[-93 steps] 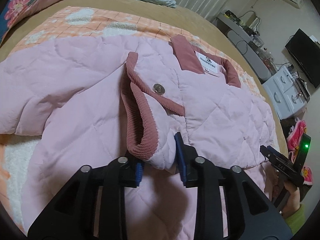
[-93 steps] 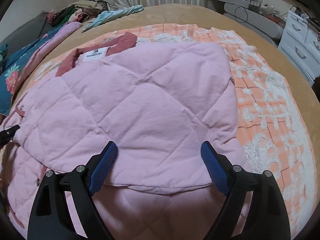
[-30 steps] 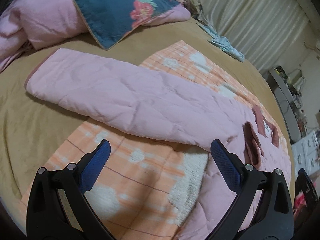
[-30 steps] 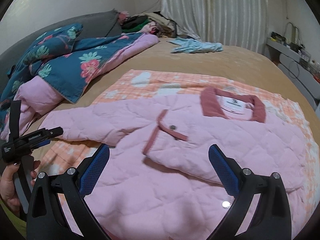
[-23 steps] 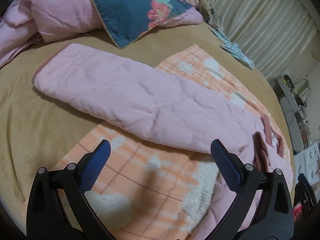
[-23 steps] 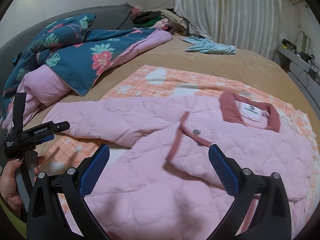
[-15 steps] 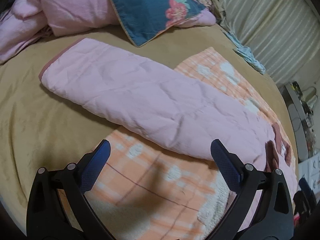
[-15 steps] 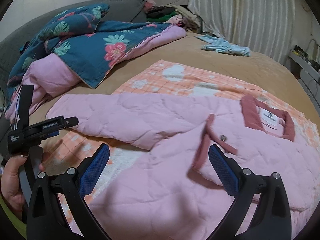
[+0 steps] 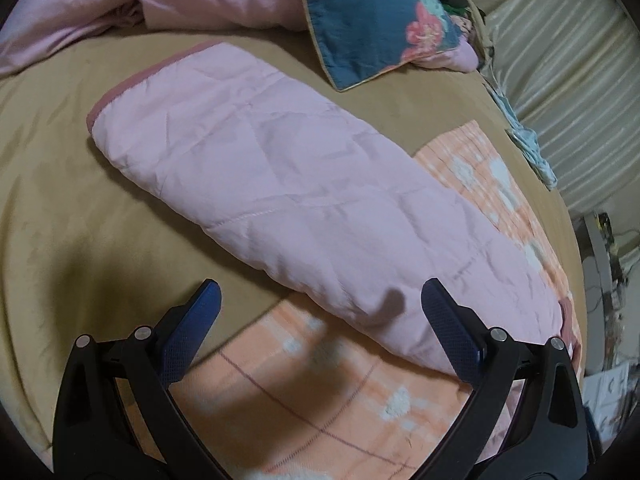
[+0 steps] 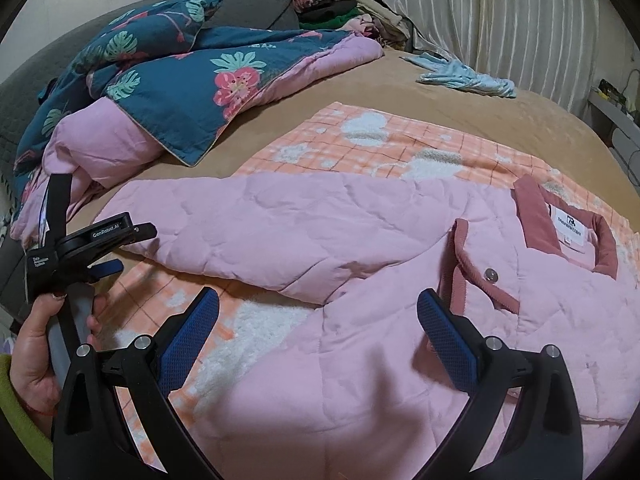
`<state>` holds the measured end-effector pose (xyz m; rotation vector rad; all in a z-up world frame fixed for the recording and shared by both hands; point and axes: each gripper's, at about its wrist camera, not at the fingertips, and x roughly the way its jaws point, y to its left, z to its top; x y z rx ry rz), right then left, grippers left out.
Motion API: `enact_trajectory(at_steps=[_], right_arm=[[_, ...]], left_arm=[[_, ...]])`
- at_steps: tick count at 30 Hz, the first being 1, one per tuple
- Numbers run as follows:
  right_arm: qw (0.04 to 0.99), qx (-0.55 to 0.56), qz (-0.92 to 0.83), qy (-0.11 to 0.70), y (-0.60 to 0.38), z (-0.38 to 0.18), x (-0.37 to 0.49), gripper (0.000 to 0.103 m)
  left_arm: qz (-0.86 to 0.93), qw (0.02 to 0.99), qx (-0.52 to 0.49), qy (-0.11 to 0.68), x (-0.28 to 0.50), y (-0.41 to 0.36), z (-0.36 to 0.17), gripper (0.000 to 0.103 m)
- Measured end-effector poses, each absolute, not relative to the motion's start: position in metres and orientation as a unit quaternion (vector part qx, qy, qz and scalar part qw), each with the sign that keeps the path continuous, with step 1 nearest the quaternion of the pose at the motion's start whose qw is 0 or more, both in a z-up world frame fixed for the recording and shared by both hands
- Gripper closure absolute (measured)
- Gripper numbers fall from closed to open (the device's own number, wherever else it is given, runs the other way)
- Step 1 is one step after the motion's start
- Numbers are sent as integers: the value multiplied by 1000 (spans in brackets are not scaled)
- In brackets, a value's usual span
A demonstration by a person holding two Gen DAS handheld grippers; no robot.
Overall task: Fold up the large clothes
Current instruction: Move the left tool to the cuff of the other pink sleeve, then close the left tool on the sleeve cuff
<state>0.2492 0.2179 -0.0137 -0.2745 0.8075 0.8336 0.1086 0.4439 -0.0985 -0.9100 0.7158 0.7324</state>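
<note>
We hold both tongs wide and empty: the left tongs (image 9: 320,312) hang over the outstretched sleeve (image 9: 280,184) of the pink quilted jacket (image 10: 400,280) on the bed (image 10: 360,88), the right tongs (image 10: 318,316) above its body. Next, we judge, we pinch the cuff and fold the sleeve inward.

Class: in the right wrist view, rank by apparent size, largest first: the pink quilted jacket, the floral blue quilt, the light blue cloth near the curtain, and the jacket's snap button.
1. pink quilted jacket, nearest the camera
2. floral blue quilt
3. light blue cloth, farthest away
4. snap button
</note>
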Motion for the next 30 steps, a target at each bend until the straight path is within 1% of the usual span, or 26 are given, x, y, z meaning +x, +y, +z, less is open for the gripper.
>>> enact_trajectory(at_steps=[10, 11, 12, 13, 14, 15, 17, 20, 25, 30], right_arm=[[840, -103, 360, 393, 176, -17, 268, 4], [841, -101, 357, 393, 170, -17, 269, 4], [843, -101, 354, 393, 166, -17, 271, 4], [846, -100, 348, 392, 159, -16, 273, 4], [848, -100, 343, 392, 153, -15, 274, 4], [850, -97, 338, 393, 145, -14, 276, 4], [854, -89, 330, 393, 132, -11, 280, 4], [859, -73, 319, 393, 111, -5, 284, 4], [869, -56, 301, 389, 75, 8, 285, 4], [874, -47, 290, 386, 43, 19, 281, 4]], left_arm=[[361, 757, -464, 284, 110, 475, -111, 9], [363, 761, -464, 273, 109, 476, -109, 18], [367, 761, -460, 272, 110, 477, -108, 38], [373, 760, -457, 273, 110, 478, -108, 49], [374, 762, -456, 266, 107, 480, -106, 68], [375, 765, -455, 259, 104, 481, -104, 78], [369, 779, -450, 236, 98, 481, -90, 84], [359, 807, -420, 209, 96, 472, -59, 87], [324, 848, -386, 167, 96, 450, -12, 89], [283, 882, -347, 143, 95, 416, 29, 90]])
